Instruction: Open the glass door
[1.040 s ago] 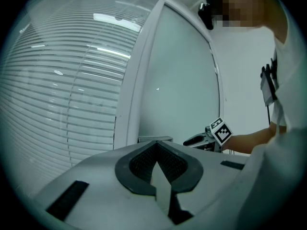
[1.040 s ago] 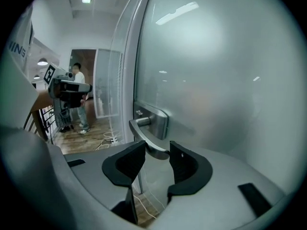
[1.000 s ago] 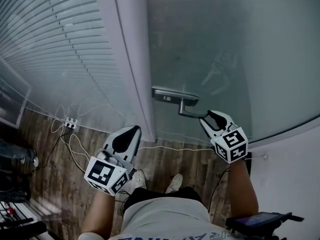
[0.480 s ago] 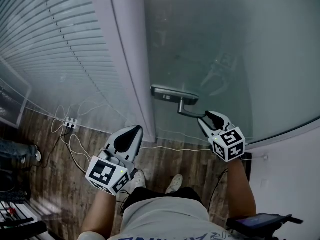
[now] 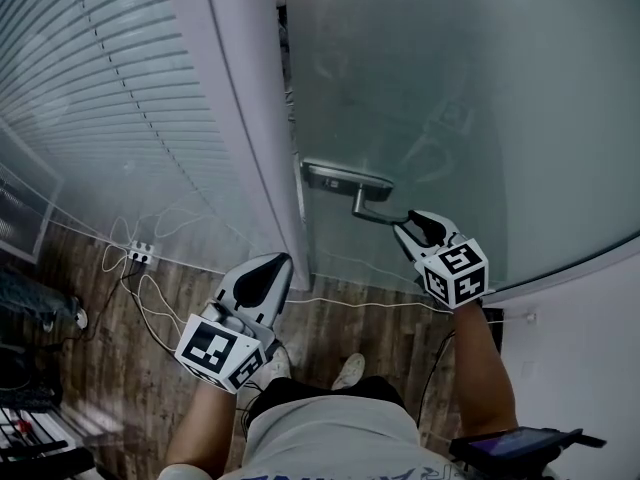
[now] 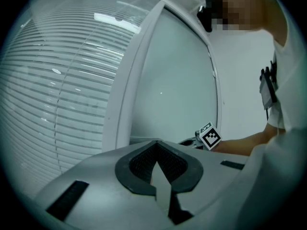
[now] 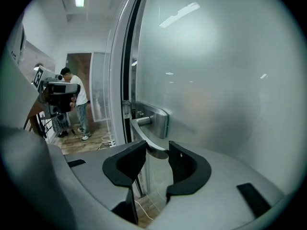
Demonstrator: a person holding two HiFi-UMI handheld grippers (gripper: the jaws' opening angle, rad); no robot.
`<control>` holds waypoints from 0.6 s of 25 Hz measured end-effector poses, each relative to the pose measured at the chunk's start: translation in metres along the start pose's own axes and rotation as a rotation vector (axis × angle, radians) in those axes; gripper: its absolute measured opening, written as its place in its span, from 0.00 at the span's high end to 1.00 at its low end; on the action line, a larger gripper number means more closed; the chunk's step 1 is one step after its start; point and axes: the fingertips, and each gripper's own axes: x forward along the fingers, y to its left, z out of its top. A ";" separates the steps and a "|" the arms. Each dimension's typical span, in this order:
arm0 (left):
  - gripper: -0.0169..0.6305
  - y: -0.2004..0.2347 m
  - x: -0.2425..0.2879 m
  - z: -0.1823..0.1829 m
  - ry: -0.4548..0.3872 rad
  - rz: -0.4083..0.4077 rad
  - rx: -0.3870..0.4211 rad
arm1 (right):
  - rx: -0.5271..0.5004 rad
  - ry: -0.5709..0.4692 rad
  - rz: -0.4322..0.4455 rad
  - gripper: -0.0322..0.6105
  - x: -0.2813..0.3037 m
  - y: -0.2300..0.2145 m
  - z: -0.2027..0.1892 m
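The frosted glass door (image 5: 430, 88) stands ajar, with a narrow dark gap along its white frame (image 5: 250, 118). Its metal lever handle (image 5: 372, 211) juts from a plate (image 5: 345, 176) near the door's edge. My right gripper (image 5: 410, 224) is shut on the free end of the lever; in the right gripper view the handle (image 7: 144, 133) lies between the two pads of the right gripper (image 7: 157, 157), touching both. My left gripper (image 5: 272, 265) hangs low beside the frame, shut and holding nothing. In the left gripper view its jaws (image 6: 156, 171) meet.
Slatted blinds (image 5: 100, 98) cover the glass wall left of the frame. A power strip (image 5: 140, 256) and loose cables (image 5: 330, 300) lie on the wooden floor by the threshold. Through the gap, a person (image 7: 76, 99) stands in the room beyond.
The door's edge has come a little away from the frame. The handle and my right gripper on it have shifted up and slightly left in the head view. The left gripper stays put.
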 end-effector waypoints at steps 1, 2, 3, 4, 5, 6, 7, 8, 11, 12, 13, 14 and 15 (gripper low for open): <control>0.97 -0.001 0.000 0.000 -0.003 0.002 0.000 | -0.009 0.002 -0.002 0.72 -0.001 -0.002 0.001; 0.97 -0.002 0.000 0.000 -0.005 0.005 0.000 | -0.016 0.005 -0.003 0.72 -0.001 -0.004 0.001; 0.97 -0.003 0.001 0.000 -0.008 0.007 0.001 | -0.018 0.007 -0.002 0.72 0.000 -0.006 0.001; 0.97 -0.003 0.001 -0.001 -0.010 0.008 0.001 | -0.017 0.008 -0.001 0.72 0.002 -0.008 0.000; 0.97 -0.002 0.002 -0.001 -0.013 0.010 0.001 | -0.015 0.010 0.000 0.72 0.004 -0.009 0.000; 0.97 -0.001 0.003 0.000 -0.014 0.011 0.000 | -0.015 0.012 -0.001 0.72 0.006 -0.011 0.001; 0.97 0.000 0.003 0.000 -0.015 0.013 -0.002 | -0.018 0.014 -0.001 0.72 0.009 -0.013 0.002; 0.97 0.000 0.003 -0.001 -0.016 0.015 -0.003 | -0.021 0.014 0.000 0.72 0.010 -0.015 0.002; 0.97 -0.007 0.003 -0.004 -0.018 0.016 -0.001 | -0.019 0.007 0.002 0.72 0.010 -0.021 -0.001; 0.97 -0.007 0.004 -0.003 -0.019 0.015 0.000 | -0.017 0.005 -0.001 0.72 0.012 -0.023 0.000; 0.97 -0.006 0.006 -0.002 -0.018 0.014 0.001 | -0.015 0.004 -0.004 0.72 0.015 -0.026 0.002; 0.97 -0.004 0.008 0.000 -0.018 0.014 0.001 | -0.011 0.002 -0.007 0.72 0.020 -0.029 0.005; 0.97 -0.001 0.010 0.001 -0.018 0.014 0.002 | -0.006 0.001 -0.010 0.72 0.025 -0.033 0.007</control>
